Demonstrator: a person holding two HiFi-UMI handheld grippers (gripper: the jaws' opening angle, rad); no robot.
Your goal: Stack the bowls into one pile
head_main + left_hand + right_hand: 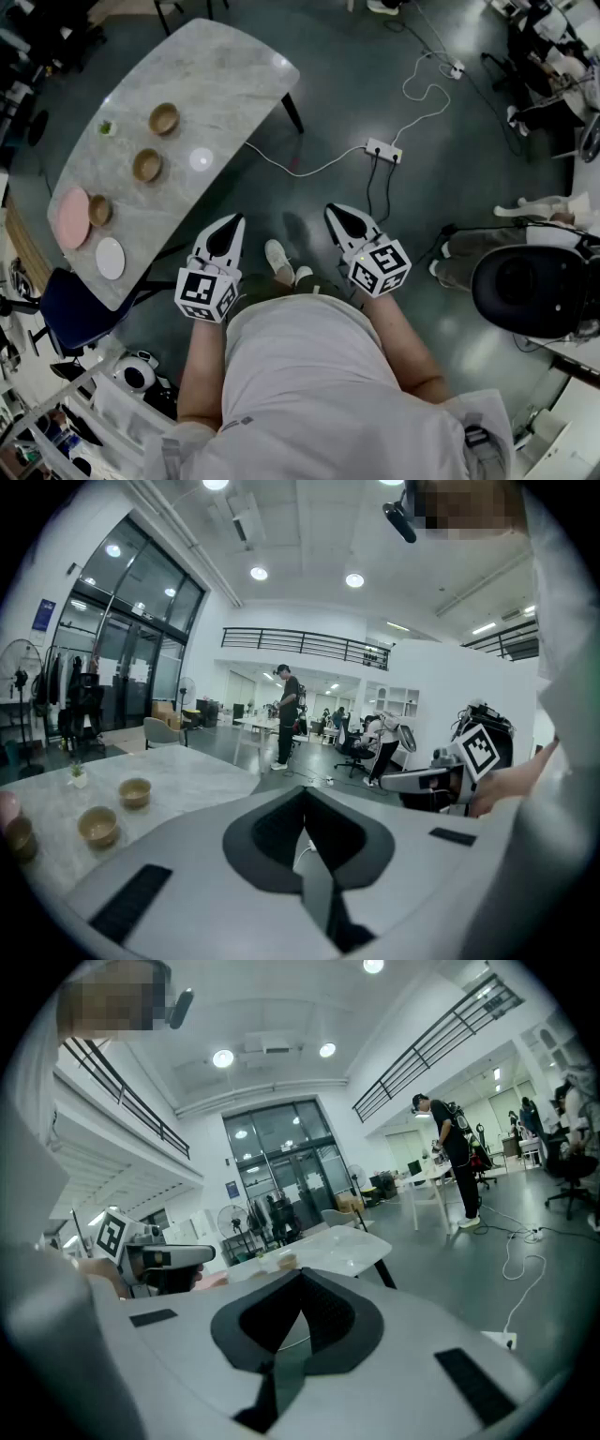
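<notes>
Three brown bowls (164, 118) (147, 165) (100, 210) stand apart in a row on the pale marble table (225, 75) at the upper left. In the left gripper view two of the bowls (135, 791) (98, 826) show clearly and a third (17, 836) sits at the frame's edge. My left gripper (234, 220) (305, 794) hangs over the floor off the table's near corner, jaws shut and empty. My right gripper (333, 211) (302, 1274) is held beside it over the floor, its jaws together with nothing in them.
A pink plate (73, 217) and a white plate (110, 258) lie at the table's near end, with a small green item (106, 127) at the far side. A dark blue chair (70, 305) stands by the table. A power strip (384, 150) with cables lies on the floor, and a black office chair (530, 286) is at the right.
</notes>
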